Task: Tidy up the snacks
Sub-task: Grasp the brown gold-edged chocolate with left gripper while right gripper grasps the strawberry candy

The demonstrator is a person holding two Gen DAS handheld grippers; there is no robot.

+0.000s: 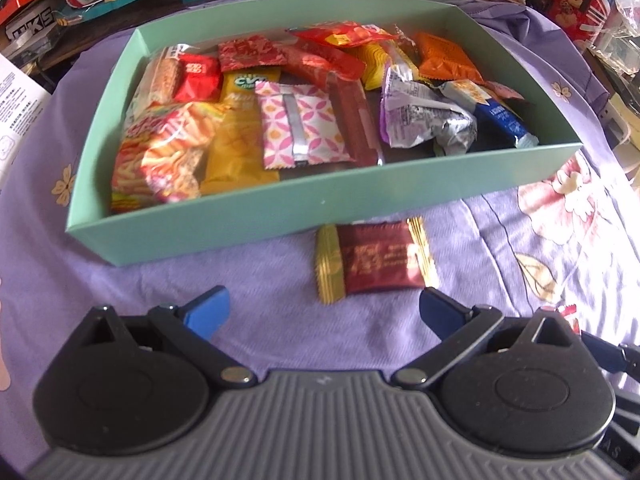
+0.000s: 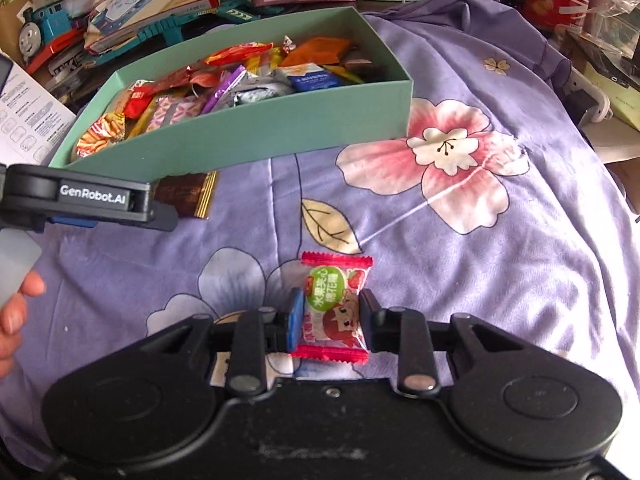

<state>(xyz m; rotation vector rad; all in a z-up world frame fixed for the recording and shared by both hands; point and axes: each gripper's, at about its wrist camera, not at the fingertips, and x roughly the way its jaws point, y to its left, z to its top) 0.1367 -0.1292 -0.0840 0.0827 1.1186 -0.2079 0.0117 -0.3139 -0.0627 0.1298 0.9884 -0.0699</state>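
Note:
A mint-green box [image 1: 280, 204] holds several wrapped snacks; it also shows in the right wrist view [image 2: 256, 136]. A dark red and gold snack packet [image 1: 372, 264] lies on the purple cloth just in front of the box, partly hidden in the right wrist view [image 2: 188, 196]. My left gripper [image 1: 324, 310] is open, just short of that packet; its body shows in the right wrist view [image 2: 80, 200]. My right gripper [image 2: 332, 320] is shut on a red-edged candy packet with a green label [image 2: 334, 306], held over the cloth.
The purple floral cloth [image 2: 460, 240] covers the surface. Clutter lines the back: a toy train [image 2: 36, 32], books and boxes [image 2: 152, 0], a red tin [image 1: 576, 0]. A white leaflet [image 1: 16, 112] lies at the left. My hand [image 2: 16, 320] shows at the left edge.

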